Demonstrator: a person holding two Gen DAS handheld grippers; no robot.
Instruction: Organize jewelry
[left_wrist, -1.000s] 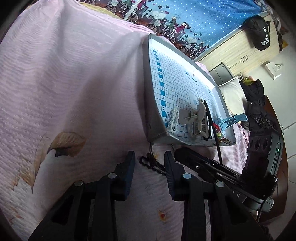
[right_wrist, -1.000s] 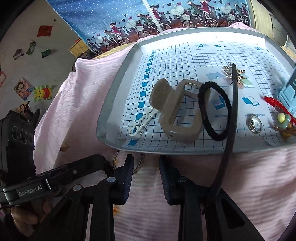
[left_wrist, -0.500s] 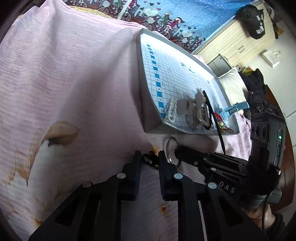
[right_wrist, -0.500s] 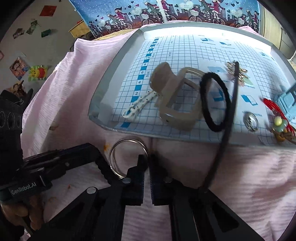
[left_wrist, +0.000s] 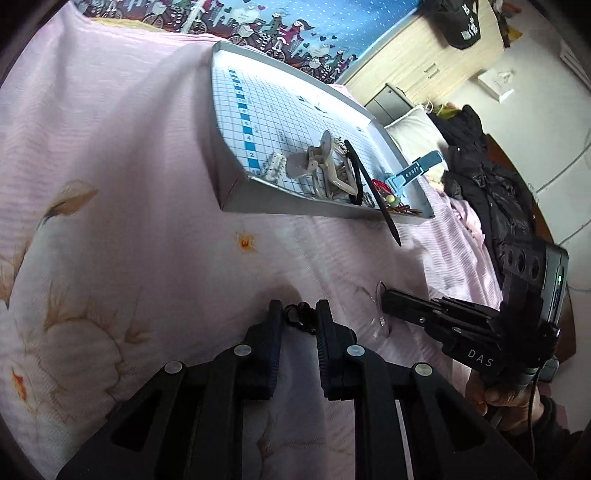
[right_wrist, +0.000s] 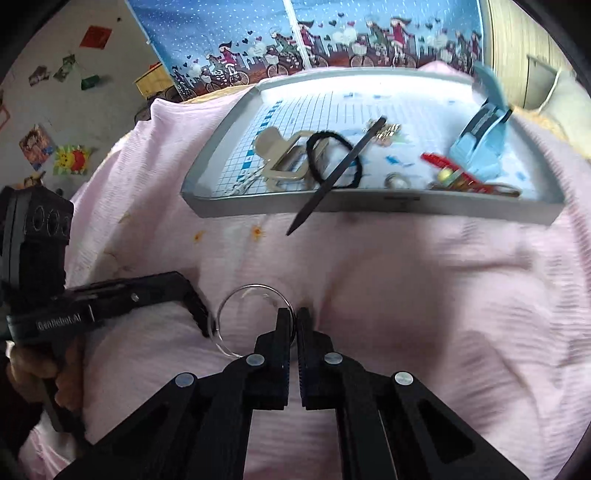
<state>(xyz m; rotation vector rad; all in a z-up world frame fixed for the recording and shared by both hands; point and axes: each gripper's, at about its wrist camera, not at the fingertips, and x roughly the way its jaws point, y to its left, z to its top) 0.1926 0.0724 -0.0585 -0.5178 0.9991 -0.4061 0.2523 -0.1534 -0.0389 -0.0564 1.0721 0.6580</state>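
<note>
Grey tray (right_wrist: 369, 206) holds beige claw clip (right_wrist: 284, 157), black hair tie (right_wrist: 334, 160).

Pink floral bedsheet (left_wrist: 147, 184), grey blue-gridded tray (right_wrist: 369, 208), black hair tie (right_wrist: 334, 158).

1. A home bedroom: a pink floral bedsheet (left_wrist: 110, 184) spreads under and ahead of both grippers
2. A white pillow (left_wrist: 413, 129) lies ahead to the right, just beside dark clothing (left_wrist: 491, 192)
3. A wooden wardrobe (left_wrist: 417, 62) stands farther off, with a black cap (left_wrist: 461, 22) hanging on it
4. Ahead, a blue cartoon curtain (right_wrist: 295, 37); to the left, stickers (right_wrist: 70, 158) on the wall
</note>
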